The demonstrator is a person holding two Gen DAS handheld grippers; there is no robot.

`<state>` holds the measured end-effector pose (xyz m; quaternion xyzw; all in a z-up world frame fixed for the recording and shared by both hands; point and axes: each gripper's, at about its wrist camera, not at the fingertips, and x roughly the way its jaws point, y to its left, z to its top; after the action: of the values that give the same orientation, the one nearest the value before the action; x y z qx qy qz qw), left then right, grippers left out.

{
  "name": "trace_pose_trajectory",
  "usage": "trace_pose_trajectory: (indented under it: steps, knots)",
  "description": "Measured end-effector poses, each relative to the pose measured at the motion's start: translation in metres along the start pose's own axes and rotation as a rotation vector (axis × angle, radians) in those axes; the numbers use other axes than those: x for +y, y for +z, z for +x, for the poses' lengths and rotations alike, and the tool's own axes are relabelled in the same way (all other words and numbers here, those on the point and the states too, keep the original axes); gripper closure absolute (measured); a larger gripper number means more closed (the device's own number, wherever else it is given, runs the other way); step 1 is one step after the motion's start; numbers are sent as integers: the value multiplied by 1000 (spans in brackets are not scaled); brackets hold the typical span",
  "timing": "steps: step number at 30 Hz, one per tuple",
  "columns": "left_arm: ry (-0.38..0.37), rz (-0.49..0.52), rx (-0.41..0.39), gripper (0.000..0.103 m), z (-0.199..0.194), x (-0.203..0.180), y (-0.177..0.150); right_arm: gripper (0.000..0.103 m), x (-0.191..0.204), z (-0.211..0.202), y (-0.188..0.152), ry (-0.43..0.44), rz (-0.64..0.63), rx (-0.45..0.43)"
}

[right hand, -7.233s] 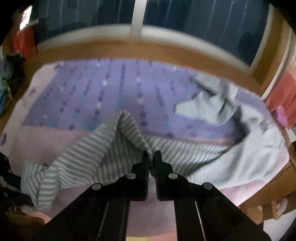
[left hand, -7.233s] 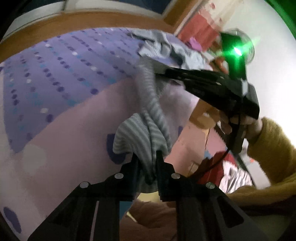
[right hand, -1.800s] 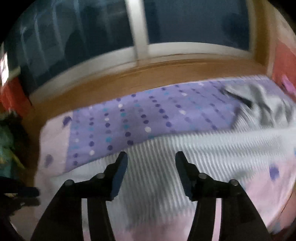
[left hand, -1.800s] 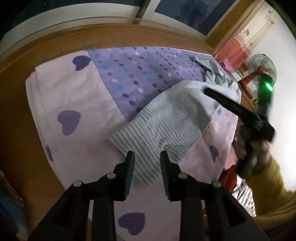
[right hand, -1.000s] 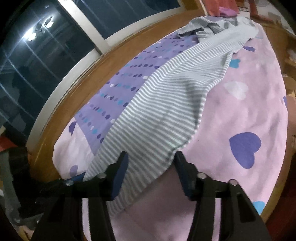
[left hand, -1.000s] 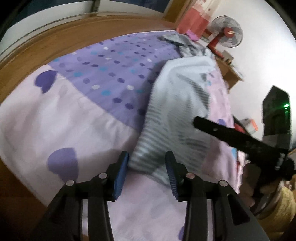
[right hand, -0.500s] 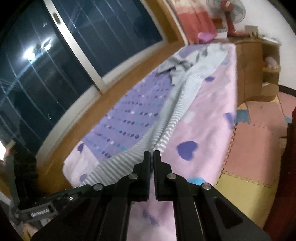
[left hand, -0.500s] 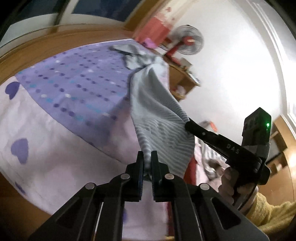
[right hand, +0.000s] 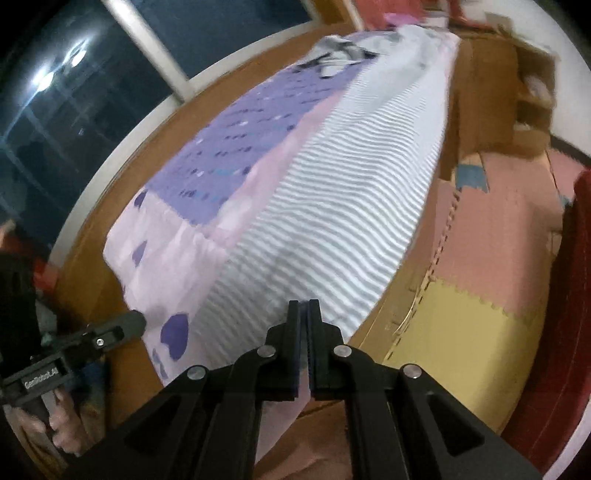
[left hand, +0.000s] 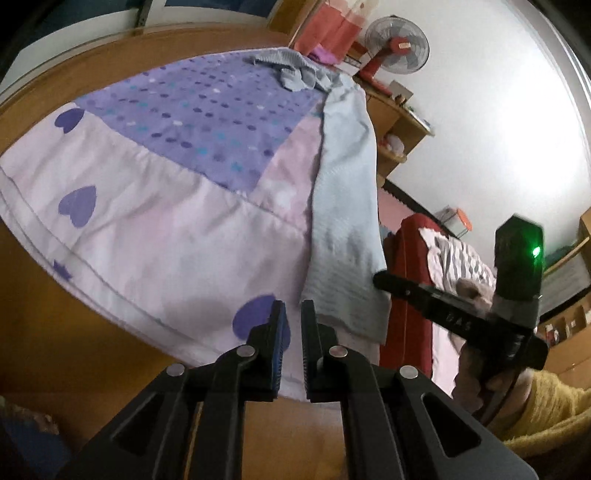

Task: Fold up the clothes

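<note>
A bed (left hand: 155, 236) with a pink heart-print sheet and a purple dotted panel (left hand: 221, 122) sits inside a wooden frame (right hand: 110, 206) under a dark window (right hand: 85, 85) that mirrors a ceiling light (right hand: 44, 77). Past its far end, by the white wall (left hand: 480, 129), stand a red fan (left hand: 397, 48), a coral curtain (left hand: 332, 31) and wooden shelves (left hand: 399, 133). Pink and yellow foam mats (right hand: 480, 302) cover the floor beside the bed.

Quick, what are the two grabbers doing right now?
Left gripper: slightly open, holding nothing.
Right gripper: shut; whether it pinches the striped garment cannot be told.
</note>
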<state>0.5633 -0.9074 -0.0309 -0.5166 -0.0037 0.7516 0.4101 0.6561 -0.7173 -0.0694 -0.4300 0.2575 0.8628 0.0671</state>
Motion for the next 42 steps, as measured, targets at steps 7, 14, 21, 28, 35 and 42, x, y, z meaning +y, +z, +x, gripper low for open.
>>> trace_pose_trajectory:
  steps: [7,14,21,28,35,42]
  knots:
    - [7,9,-11,83,-3,-14,6,99,21,-6,-1,13,-90,36]
    - [18,30,-46,71,-2,-37,26,75,16,-25,12,-2,-167,-3]
    - [81,49,-76,70,21,-78,60,58,-12,-43,41,7,-198,-87]
    - [156,-1,-118,70,61,-125,105,51,-81,-62,96,37,-234,-147]
    - [203,-47,-114,70,103,-172,131,50,-145,-66,140,83,-257,-117]
    - [257,-56,-98,70,127,-188,161,50,-177,-57,173,135,-257,-103]
